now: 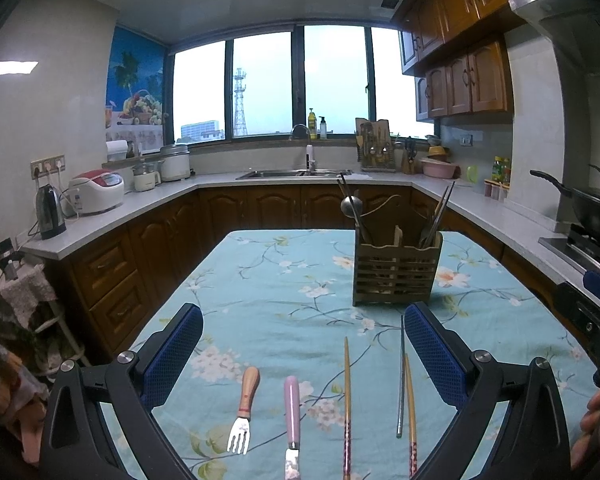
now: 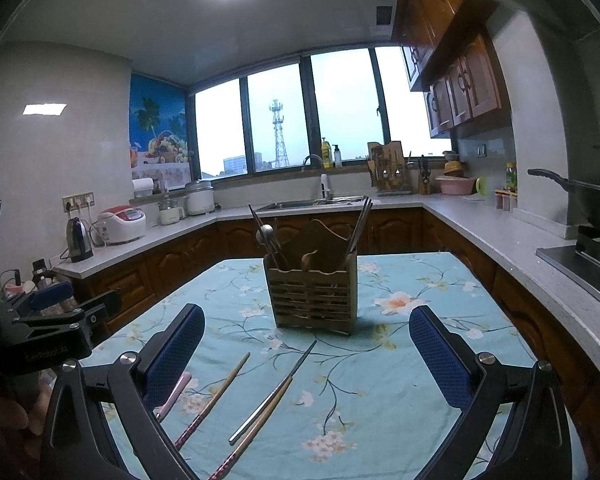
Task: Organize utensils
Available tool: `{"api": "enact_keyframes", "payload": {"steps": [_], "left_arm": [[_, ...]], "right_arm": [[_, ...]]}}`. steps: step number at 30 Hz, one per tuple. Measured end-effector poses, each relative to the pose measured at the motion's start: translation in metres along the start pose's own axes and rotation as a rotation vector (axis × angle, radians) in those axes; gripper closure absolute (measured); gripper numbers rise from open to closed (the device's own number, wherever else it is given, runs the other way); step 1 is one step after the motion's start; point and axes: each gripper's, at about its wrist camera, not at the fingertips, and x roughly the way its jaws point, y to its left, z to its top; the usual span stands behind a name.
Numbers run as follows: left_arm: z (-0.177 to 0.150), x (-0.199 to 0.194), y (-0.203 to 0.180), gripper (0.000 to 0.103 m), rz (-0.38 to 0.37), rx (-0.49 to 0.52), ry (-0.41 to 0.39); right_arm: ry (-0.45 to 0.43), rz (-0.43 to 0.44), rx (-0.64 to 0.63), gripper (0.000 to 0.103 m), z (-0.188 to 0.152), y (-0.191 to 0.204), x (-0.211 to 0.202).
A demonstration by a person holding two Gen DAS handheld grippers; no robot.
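Observation:
A slatted wooden utensil holder stands mid-table with chopsticks and a ladle in it. On the floral tablecloth lie a wooden-handled fork, a pink-handled knife, two wooden chopsticks and a metal chopstick. My left gripper is open and empty above the utensils. My right gripper is open and empty, facing the holder, with the chopsticks between its fingers.
Kitchen counters ring the table, with a kettle, rice cooker, sink and a wok on the stove. The right gripper shows at the right edge of the left wrist view.

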Motion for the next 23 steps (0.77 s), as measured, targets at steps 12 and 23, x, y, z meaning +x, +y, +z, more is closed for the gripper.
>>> {"api": "enact_keyframes", "payload": {"steps": [12, 23], "left_arm": [[0.0, 0.01, -0.002, 0.001, -0.006, 0.007, 0.017], [0.004, 0.021, -0.013, 0.001, -0.029, 0.007, 0.026]], "right_arm": [[0.011, -0.002, 0.006, 0.0, -0.005, -0.007, 0.006], [0.03, -0.012, 0.022, 0.0, -0.007, -0.016, 0.018]]}}
